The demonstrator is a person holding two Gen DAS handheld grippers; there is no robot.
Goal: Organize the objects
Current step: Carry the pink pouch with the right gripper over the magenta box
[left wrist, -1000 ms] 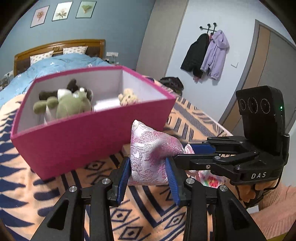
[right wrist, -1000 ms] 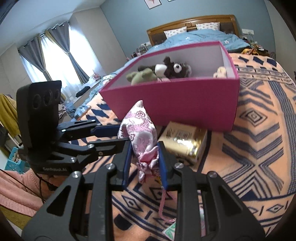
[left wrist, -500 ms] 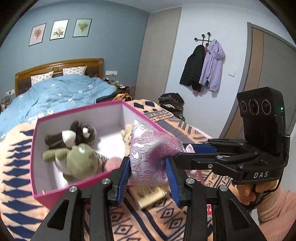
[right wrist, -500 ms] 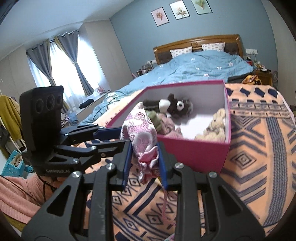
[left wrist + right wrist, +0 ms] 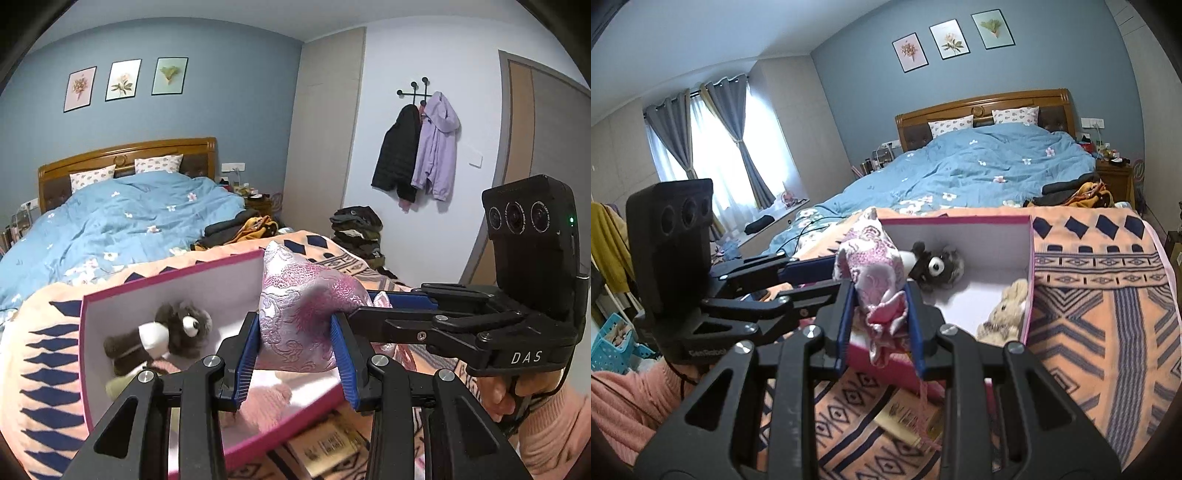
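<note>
Both grippers hold one pink brocade pouch (image 5: 301,314) between them, above the near side of the pink box (image 5: 147,282). My left gripper (image 5: 293,354) is shut on the pouch's body. My right gripper (image 5: 881,321) is shut on the pouch's gathered neck (image 5: 875,295), its cord hanging down. The box (image 5: 960,220) holds a dark brown plush bear (image 5: 173,334), a beige plush bear (image 5: 1006,314) and a pink plush (image 5: 266,400). A gold box (image 5: 908,419) lies on the patterned blanket in front of the pink box.
The box stands on an orange and navy patterned blanket (image 5: 1108,332). Behind is a bed with a blue duvet (image 5: 122,218). Jackets hang on a wall hook (image 5: 421,147). A turquoise basket (image 5: 609,339) stands at the left.
Both grippers have lifted the pouch from the blanket in front of the box up and forward over the box's near edge. The box now sits lower in both views.
</note>
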